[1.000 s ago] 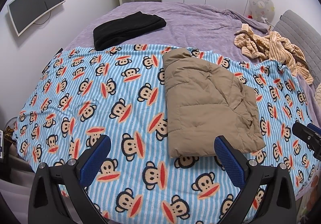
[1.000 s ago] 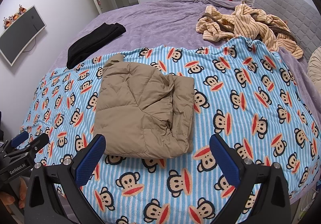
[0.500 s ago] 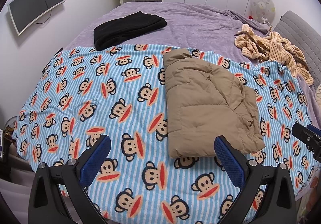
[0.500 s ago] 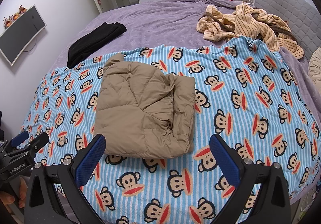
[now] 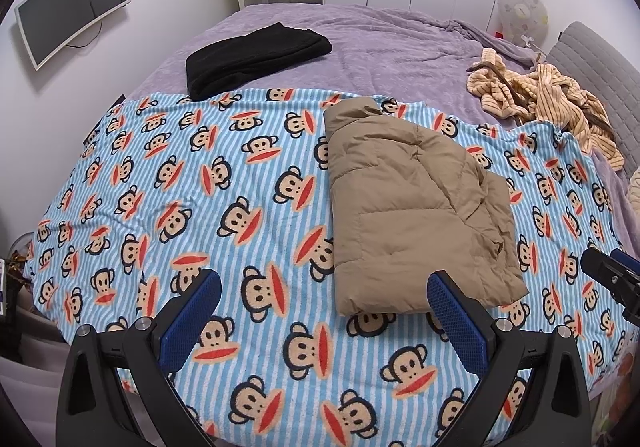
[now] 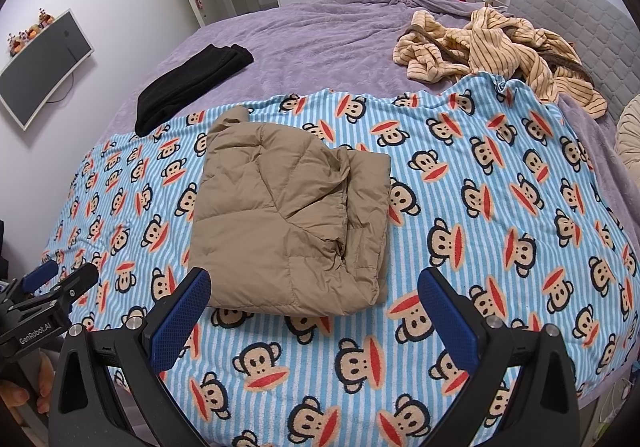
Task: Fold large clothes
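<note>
A tan puffer jacket (image 5: 412, 207) (image 6: 292, 219) lies folded into a rough rectangle on the blue striped monkey-print blanket (image 5: 200, 183) (image 6: 500, 207). My left gripper (image 5: 322, 297) hangs open above the blanket's near edge, just short of the jacket's near left corner, holding nothing. My right gripper (image 6: 314, 295) is open too, hovering over the jacket's near edge without touching it. Each gripper shows at the edge of the other's view: the right gripper (image 5: 612, 279) and the left gripper (image 6: 52, 291).
A folded black garment (image 5: 256, 59) (image 6: 192, 83) lies on the purple bedspread (image 5: 380, 43) at the back left. A crumpled yellow striped robe (image 5: 552, 103) (image 6: 496, 47) is heaped at the back right by the grey headboard (image 6: 576, 19). A monitor (image 5: 72, 7) hangs on the left wall.
Both views have drifted slightly, barely shifting the jacket in frame. The jacket itself has not moved and both grippers stay open.
</note>
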{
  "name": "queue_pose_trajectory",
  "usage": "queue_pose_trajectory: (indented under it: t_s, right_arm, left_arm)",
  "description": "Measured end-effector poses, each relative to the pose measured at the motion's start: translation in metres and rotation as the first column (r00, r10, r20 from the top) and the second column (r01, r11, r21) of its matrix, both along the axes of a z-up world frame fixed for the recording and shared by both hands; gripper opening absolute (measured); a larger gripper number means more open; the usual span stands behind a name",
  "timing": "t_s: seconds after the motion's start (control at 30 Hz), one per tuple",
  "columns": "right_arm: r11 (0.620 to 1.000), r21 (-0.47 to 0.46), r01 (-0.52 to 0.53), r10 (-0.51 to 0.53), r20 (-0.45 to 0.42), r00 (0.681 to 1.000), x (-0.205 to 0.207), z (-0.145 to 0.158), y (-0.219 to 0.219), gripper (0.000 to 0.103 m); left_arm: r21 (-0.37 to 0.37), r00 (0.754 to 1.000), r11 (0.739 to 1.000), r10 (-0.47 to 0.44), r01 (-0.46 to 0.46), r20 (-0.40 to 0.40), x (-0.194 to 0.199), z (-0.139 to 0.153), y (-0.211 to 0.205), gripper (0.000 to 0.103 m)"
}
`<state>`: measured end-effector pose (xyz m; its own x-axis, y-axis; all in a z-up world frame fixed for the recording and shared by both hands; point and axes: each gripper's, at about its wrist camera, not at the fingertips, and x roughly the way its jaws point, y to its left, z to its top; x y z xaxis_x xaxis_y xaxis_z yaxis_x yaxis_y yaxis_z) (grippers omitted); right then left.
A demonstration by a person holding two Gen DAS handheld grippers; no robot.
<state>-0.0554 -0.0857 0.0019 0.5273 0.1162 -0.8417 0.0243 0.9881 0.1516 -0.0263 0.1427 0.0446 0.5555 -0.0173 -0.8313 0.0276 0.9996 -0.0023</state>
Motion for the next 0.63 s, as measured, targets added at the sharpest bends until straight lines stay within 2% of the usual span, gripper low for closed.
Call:
queue_pose_trajectory:
  t_s: [0.63]
  right_arm:
    - [1.000, 0.001, 0.004, -0.004, -0.001, 1.000, -0.0008, -0.0005, 0.0006, 0.103]
  left_arm:
    - [-0.017, 1.000, 1.000, 0.026, -0.026, -0.001, -0.0026, 0.0008, -0.0013, 0.103]
